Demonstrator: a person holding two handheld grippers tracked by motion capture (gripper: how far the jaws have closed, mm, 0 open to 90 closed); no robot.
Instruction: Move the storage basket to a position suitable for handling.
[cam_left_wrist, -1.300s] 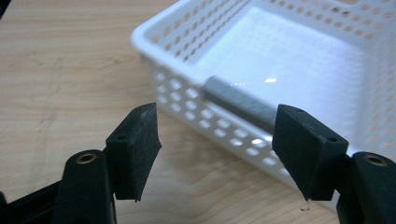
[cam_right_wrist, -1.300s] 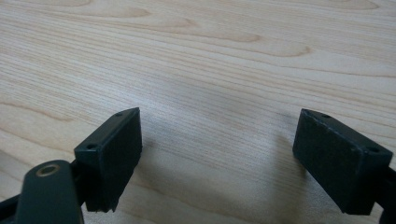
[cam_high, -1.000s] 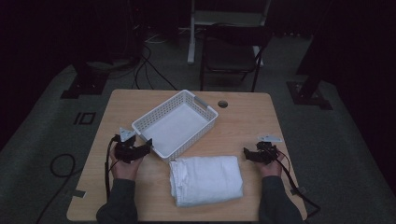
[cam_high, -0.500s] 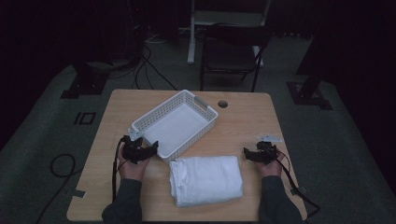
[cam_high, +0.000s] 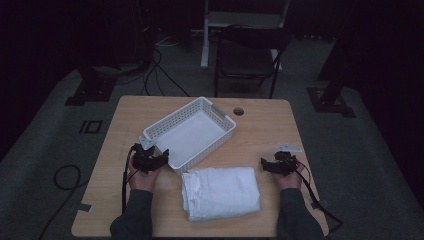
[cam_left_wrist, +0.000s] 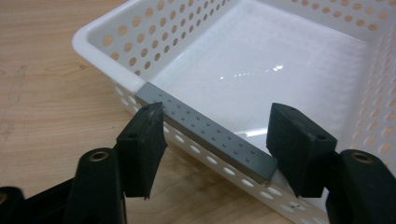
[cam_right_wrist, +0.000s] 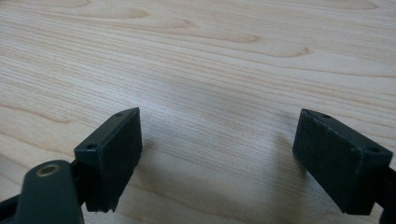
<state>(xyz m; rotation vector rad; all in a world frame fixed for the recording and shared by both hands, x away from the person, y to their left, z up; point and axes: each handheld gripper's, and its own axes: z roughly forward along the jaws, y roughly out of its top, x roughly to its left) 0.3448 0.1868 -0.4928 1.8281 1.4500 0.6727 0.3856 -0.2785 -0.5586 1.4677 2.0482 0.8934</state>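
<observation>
A white perforated basket (cam_high: 156, 131) stands empty and askew on the wooden table (cam_high: 125, 115). My left gripper (cam_high: 162, 155) is at its near-left end wall. In the left gripper view the basket (cam_left_wrist: 140, 32) has a grey studded strip (cam_left_wrist: 210, 135) along its rim. That strip lies between the jaws of my left gripper (cam_left_wrist: 215, 112), which have just been closing; the pads stand apart and do not press on it. A folded white towel (cam_high: 221, 192) lies at the front centre. My right gripper (cam_high: 264, 165) rests right of the towel, and in its own view this gripper (cam_right_wrist: 219, 116) is open over bare wood.
A round cable hole (cam_high: 238, 111) sits in the table behind the basket. A dark chair (cam_high: 250, 55) stands beyond the far edge. Cables trail from both grippers over the front edge. The person's forearms come in at the bottom.
My left gripper has moved right, up to the basket's end wall, and its jaws stand narrower. The right gripper, the towel and the basket have stayed put.
</observation>
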